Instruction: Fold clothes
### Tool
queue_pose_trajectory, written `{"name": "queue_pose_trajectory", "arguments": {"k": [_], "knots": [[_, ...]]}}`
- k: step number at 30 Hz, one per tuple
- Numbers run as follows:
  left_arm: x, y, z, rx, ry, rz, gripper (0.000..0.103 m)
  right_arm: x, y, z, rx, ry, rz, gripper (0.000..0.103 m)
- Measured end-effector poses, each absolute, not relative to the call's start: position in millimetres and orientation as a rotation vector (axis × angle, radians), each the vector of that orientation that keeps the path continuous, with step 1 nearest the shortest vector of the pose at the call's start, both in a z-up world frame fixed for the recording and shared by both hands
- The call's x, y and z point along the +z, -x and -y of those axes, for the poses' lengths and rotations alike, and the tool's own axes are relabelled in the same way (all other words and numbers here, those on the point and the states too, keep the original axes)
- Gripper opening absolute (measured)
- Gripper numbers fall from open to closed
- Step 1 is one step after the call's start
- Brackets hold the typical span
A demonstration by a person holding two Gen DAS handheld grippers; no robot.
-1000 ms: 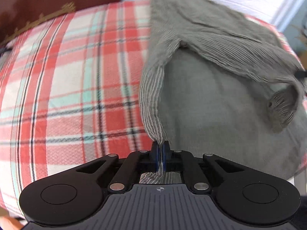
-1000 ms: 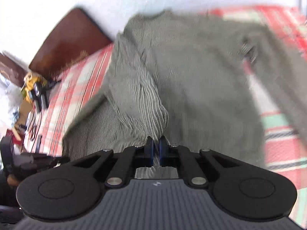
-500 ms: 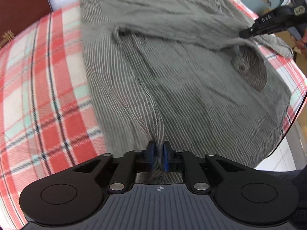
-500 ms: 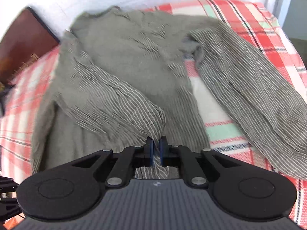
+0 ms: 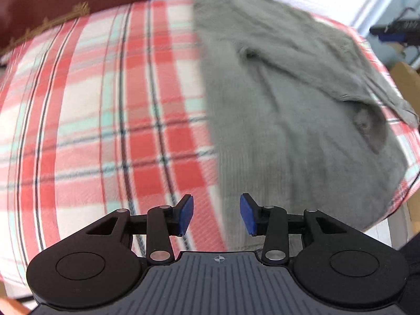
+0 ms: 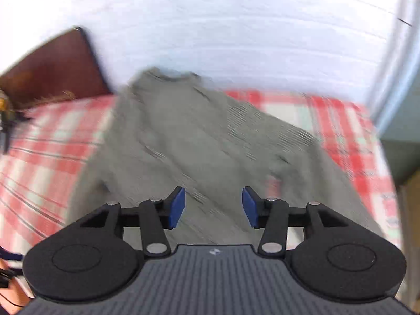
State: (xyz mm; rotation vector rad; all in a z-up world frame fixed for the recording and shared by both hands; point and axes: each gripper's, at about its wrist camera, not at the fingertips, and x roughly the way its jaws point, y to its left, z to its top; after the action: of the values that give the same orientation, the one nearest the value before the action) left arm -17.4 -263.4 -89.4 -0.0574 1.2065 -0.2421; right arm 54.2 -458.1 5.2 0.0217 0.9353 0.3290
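A second ago both grippers were pinched shut on the hem of the grey striped shirt (image 5: pixel 288 120); now the left gripper (image 5: pixel 215 214) and the right gripper (image 6: pixel 213 208) each stand with a clear gap between their blue pads, the jaws opening, and no cloth is caught between either pair. The fabric that rose in a ridge up into each grip has dropped and lies flat on the plaid bedspread (image 5: pixel 99 120).

The shirt lies on the right half of the bed in the left wrist view, with bare plaid to its left. Its long axis runs away from both cameras: the hem sits nearest the grippers and the collar end points toward the white wall (image 6: pixel 236 26) at the far side (just past the dark brown headboard (image 6: pixel 52 63)). One sleeve is folded across the body, its cuff (image 5: pixel 367 128) showing as a dark oval opening near the bed's right edge.

Both views are smeared by motion, so the shirt's stripes show only in patches and the creases are soft. The near hem is hidden behind each gripper's black body. In the right wrist view the shirt's right side blurs into the plaid, and whether a second sleeve lies there cannot be told. A dark object at the upper right of the left wrist view is too blurred to identify.
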Motion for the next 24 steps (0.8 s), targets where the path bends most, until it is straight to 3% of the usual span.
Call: {"name": "queue_pose_trajectory", "arguments": {"k": [13, 24], "knots": [[-124.6, 18.1, 263.2, -0.175, 0.221, -1.255, 0.056, 9.4, -156.9, 345.9, 0.677, 0.079, -0.931, 0.053], [-129.7, 9.5, 281.6, -0.025, 0.206, -1.309, 0.059, -49.7, -268.6, 254.6, 0.863, 0.382, -0.962, 0.055]]}}
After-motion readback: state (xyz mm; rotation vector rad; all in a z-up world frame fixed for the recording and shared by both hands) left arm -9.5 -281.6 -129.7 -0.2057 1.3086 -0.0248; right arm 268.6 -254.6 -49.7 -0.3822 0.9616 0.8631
